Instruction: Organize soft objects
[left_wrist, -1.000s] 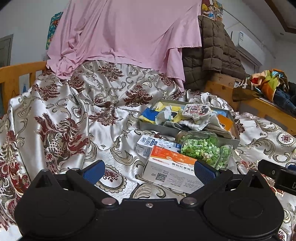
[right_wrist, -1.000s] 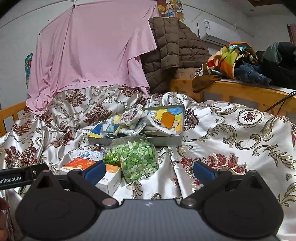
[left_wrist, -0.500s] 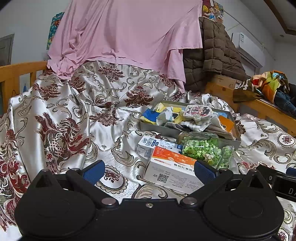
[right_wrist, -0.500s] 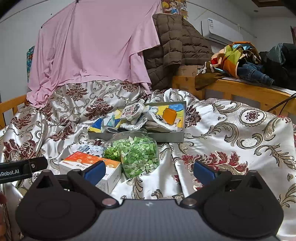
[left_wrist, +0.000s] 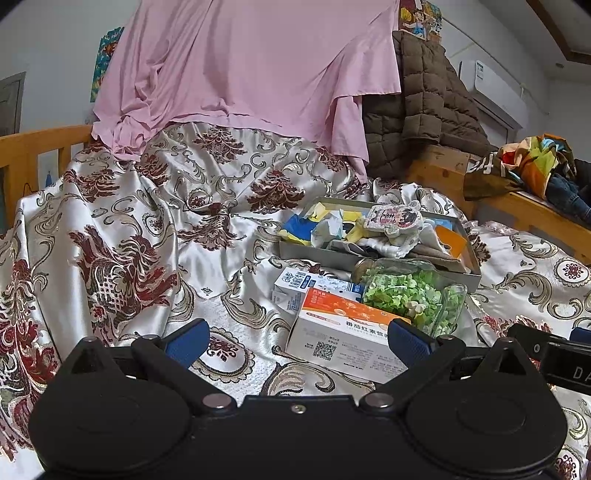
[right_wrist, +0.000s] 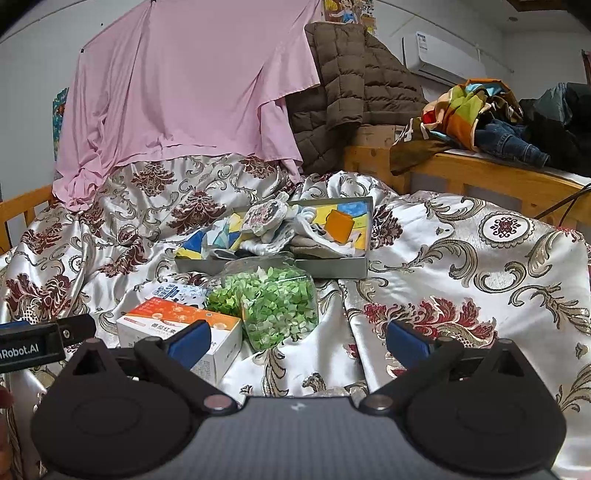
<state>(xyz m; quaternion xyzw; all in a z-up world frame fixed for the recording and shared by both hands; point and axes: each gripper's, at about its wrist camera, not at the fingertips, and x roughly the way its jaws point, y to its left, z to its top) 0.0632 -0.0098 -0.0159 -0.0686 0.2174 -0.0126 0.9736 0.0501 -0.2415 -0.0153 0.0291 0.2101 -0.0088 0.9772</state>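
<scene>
A grey tray (left_wrist: 325, 254) (right_wrist: 332, 267) on the bed holds soft cloth pieces and a round patterned plush (left_wrist: 393, 219) (right_wrist: 266, 218). In front of it lie a clear jar of green bits (left_wrist: 413, 299) (right_wrist: 277, 302), an orange-and-white box (left_wrist: 343, 332) (right_wrist: 177, 325) and a small white-blue carton (left_wrist: 295, 286) (right_wrist: 177, 291). My left gripper (left_wrist: 295, 341) is open and empty, low before the box. My right gripper (right_wrist: 297, 341) is open and empty, before the jar.
The bed is covered by a shiny floral sheet (left_wrist: 129, 240). A pink cloth (left_wrist: 240, 74) and a brown quilted jacket (left_wrist: 417, 110) hang behind. Wooden rails (left_wrist: 37, 147) (right_wrist: 480, 173) border the bed; piled clothes (right_wrist: 480, 114) lie at right.
Both grippers have drawn back slightly and tilted; the objects sit a little farther away. Both jaws stay open and nothing has been picked up.
</scene>
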